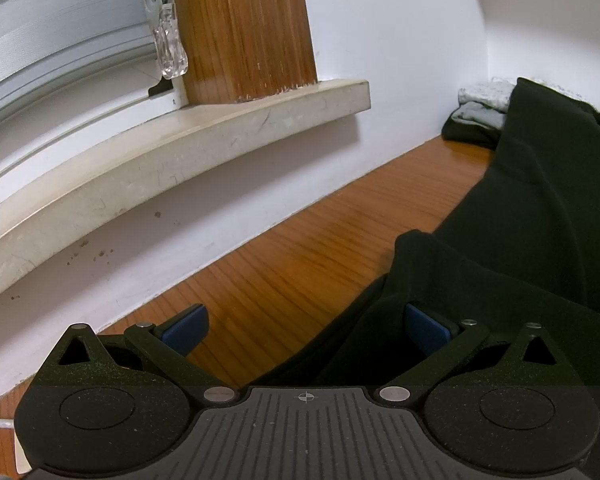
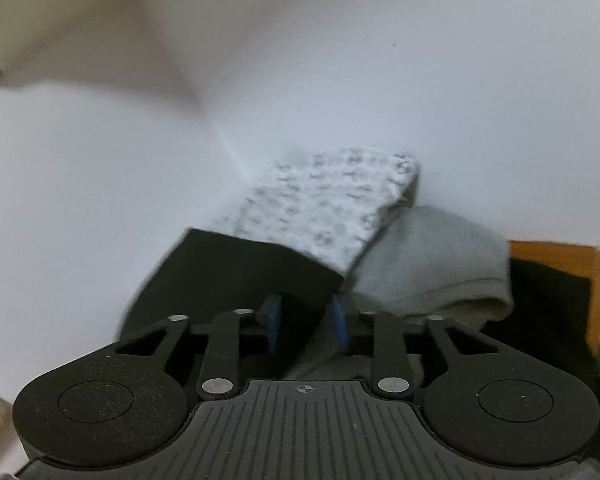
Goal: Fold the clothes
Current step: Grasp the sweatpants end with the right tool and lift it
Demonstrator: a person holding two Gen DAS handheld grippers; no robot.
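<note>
A dark green garment (image 1: 520,240) lies spread over the right half of the wooden table (image 1: 300,248) and rises toward the far right. My left gripper (image 1: 306,330) stands open low over the garment's near edge; its left pad is over bare wood and cloth lies around its right pad (image 1: 426,330). The right gripper (image 2: 307,322) has its blue pads close together, and dark cloth (image 2: 240,276) fills the narrow gap between them. It is held just in front of a stack of folded clothes in the corner: a white patterned piece (image 2: 332,204) and a grey one (image 2: 432,260).
A white window sill (image 1: 180,156) juts out over the table's left back edge, with a wooden frame post (image 1: 244,28) and a blind cord pull (image 1: 170,44) above it. White walls meet in a corner behind the stack (image 1: 484,100). The table's right end (image 2: 596,280) shows past the clothes.
</note>
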